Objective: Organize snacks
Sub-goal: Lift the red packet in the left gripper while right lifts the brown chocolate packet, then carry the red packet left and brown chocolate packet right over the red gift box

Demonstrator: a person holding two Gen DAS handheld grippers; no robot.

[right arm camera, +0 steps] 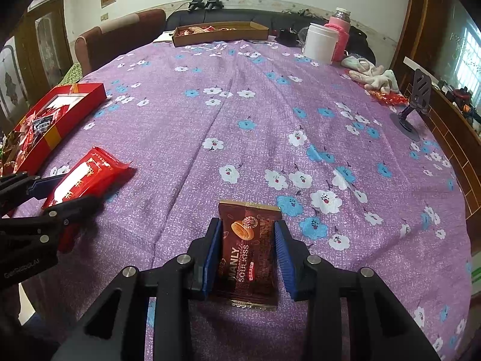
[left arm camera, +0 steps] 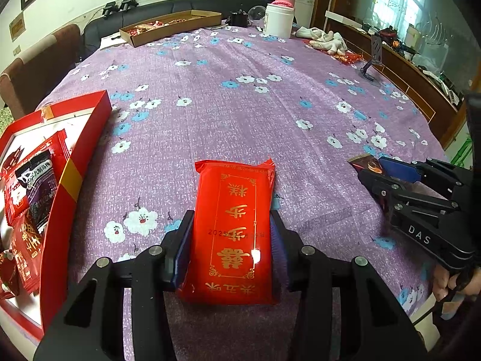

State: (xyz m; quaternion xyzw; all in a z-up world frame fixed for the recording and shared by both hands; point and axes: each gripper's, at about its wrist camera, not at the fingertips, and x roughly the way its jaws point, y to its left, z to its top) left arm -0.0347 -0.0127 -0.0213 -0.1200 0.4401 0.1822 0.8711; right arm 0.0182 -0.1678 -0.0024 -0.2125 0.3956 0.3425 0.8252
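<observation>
- left wrist view: my left hand-held gripper [left arm camera: 231,228] is clenched on the red snack pack [left arm camera: 233,228], pads against both long sides, above the purple flowered bench [left arm camera: 240,96]. gold chinese characters run down the pack, upside down to me, and a printed date starts "2025". the red gift box [left arm camera: 76,162] sits just left, already holding packets. i think the glossy film could slide out of the grip on the way across, or the pack could catch the box wall.
- right wrist view: my right hand-held gripper [right arm camera: 248,240] grasps a brown snack packet [right arm camera: 248,249] marked "manly", with a cookie picture. the box lies far left, past the other gripper, so i judge the two could collide.
</observation>
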